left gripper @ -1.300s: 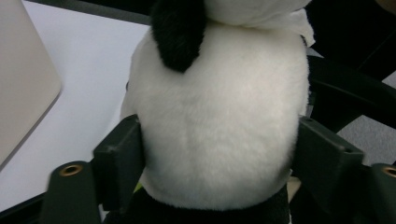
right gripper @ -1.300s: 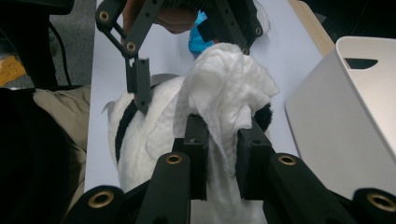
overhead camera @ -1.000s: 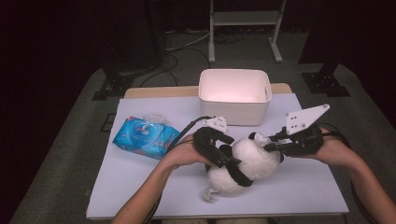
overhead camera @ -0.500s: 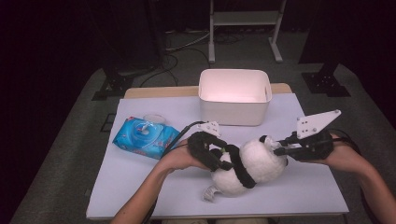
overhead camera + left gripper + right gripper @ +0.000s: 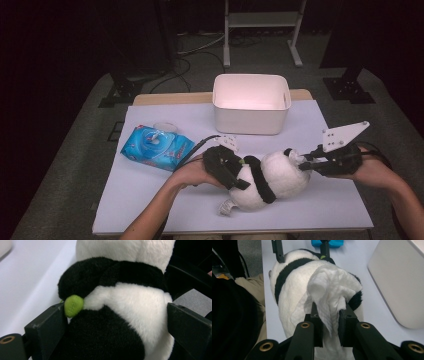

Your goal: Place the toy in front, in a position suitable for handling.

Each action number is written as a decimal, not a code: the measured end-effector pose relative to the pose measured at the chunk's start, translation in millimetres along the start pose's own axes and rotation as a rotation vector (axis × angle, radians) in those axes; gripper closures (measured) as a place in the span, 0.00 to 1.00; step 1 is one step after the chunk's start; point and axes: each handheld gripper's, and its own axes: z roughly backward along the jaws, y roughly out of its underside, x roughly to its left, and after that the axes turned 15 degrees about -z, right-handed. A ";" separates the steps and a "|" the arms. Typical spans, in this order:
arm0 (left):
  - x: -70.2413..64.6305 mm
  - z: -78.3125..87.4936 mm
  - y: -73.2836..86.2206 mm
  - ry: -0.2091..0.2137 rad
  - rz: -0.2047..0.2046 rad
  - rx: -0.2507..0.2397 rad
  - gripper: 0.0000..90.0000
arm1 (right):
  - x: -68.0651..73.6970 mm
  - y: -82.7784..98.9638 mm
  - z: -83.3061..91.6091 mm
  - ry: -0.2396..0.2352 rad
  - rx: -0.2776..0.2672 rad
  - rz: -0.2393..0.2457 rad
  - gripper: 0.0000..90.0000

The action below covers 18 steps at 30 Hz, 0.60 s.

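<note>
A black-and-white panda plush lies on the white table between my two hands. My left gripper straddles its body from the left. In the left gripper view the plush fills the gap of my left gripper. Those jaws have just been opening, and the fur brushes them without being squeezed. A small green piece sticks out by one jaw. My right gripper is shut on a crumpled white wipe, held against the head end of the plush. From above, my right gripper comes in from the right.
A white plastic bin stands open at the back centre of the table. A blue pack of wet wipes lies at the left. Both forearms come in from the bottom edge. Dark floor and stands surround the table.
The panda and my left gripper have sunk toward the table. My right gripper has drifted a little to the right, still with the wipe at the plush's head.
</note>
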 end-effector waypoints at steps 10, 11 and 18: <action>0.2 0.4 -9.1 0.009 -0.040 0.053 0.29 | -4.4 9.4 -1.1 -0.023 -0.030 -0.031 0.85; 0.4 1.9 -10.3 0.005 -0.050 0.054 0.30 | -5.4 10.3 -0.3 -0.026 -0.042 -0.036 0.85; 3.6 13.1 -19.0 -0.017 -0.071 0.094 0.31 | -8.4 13.7 -1.1 -0.027 -0.079 -0.034 0.85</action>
